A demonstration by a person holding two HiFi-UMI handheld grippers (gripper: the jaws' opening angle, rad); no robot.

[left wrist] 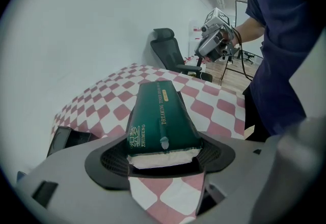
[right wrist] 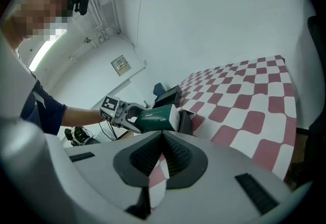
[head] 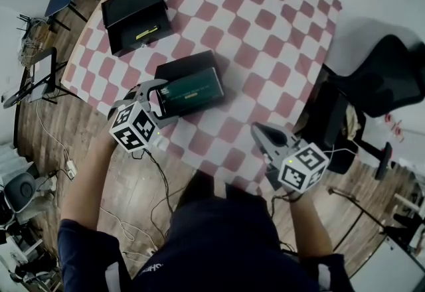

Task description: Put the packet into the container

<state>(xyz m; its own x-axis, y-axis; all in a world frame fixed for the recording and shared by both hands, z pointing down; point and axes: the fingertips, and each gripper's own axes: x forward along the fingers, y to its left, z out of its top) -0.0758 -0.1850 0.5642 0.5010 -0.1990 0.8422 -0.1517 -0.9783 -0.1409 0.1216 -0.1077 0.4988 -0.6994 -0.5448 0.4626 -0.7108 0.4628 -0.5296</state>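
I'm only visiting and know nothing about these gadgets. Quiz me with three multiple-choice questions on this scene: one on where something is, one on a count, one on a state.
1. Where is the dark green tissue packet?
A. between the left gripper jaws
B. between the right gripper jaws
C. lying loose, touched by nothing

2. How many black boxes stand on the red-and-white checked tablecloth?
A. none
B. two
C. four

3. The right gripper's jaws are:
A. wide apart
B. shut on the packet
C. together, holding nothing

Answers:
1 A: the left gripper view shows the packet's end clamped in its jaws.
2 B: the head view shows a far black box and a near black box under the packet.
3 C: the right gripper view shows its jaws meeting, empty.
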